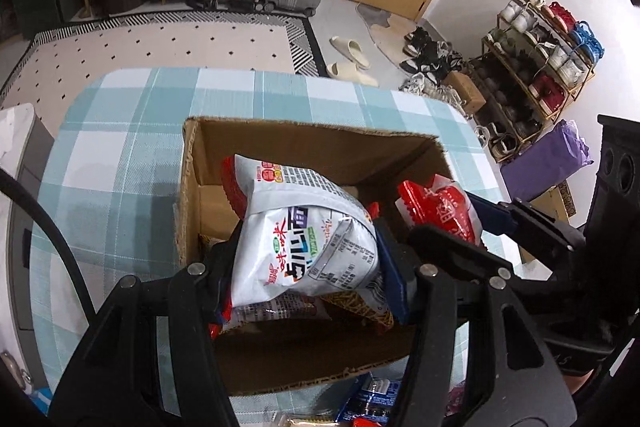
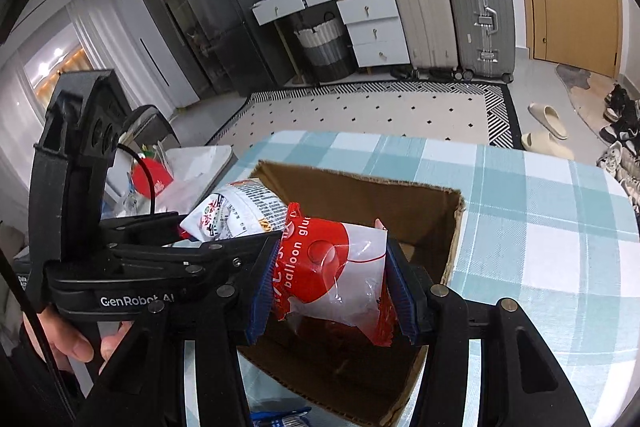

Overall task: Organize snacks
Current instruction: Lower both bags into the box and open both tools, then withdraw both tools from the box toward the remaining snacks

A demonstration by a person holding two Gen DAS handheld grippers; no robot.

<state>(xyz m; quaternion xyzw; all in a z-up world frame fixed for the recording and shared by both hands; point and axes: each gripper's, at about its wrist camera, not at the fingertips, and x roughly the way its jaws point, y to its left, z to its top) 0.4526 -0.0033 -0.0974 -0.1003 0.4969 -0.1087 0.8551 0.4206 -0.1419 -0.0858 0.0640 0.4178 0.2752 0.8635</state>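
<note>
An open cardboard box (image 1: pixel 304 139) stands on the blue-checked tablecloth (image 1: pixel 120 155). My left gripper (image 1: pixel 308 267) is shut on a white noodle packet (image 1: pixel 304 227), held just above the box's opening. To its right, my right gripper (image 1: pixel 452 223) is shut on a red-and-white packet (image 1: pixel 444 207). In the right wrist view the blue pads (image 2: pixel 264 283) of my right gripper (image 2: pixel 332 279) squeeze that red-and-white packet (image 2: pixel 332 267) over the box (image 2: pixel 360 195). The left gripper (image 2: pixel 224 227) holds the white packet (image 2: pixel 236 215) at the left. Other packets (image 1: pixel 280 311) lie inside the box.
Loose snack packets (image 1: pixel 372 403) lie on the cloth in front of the box. A grey unit with bags (image 2: pixel 188 171) stands off the table's left side. A hand (image 2: pixel 76 343) grips the left tool. Suitcases (image 2: pixel 476 19), drawers and a shoe rack (image 1: pixel 532 67) stand far off.
</note>
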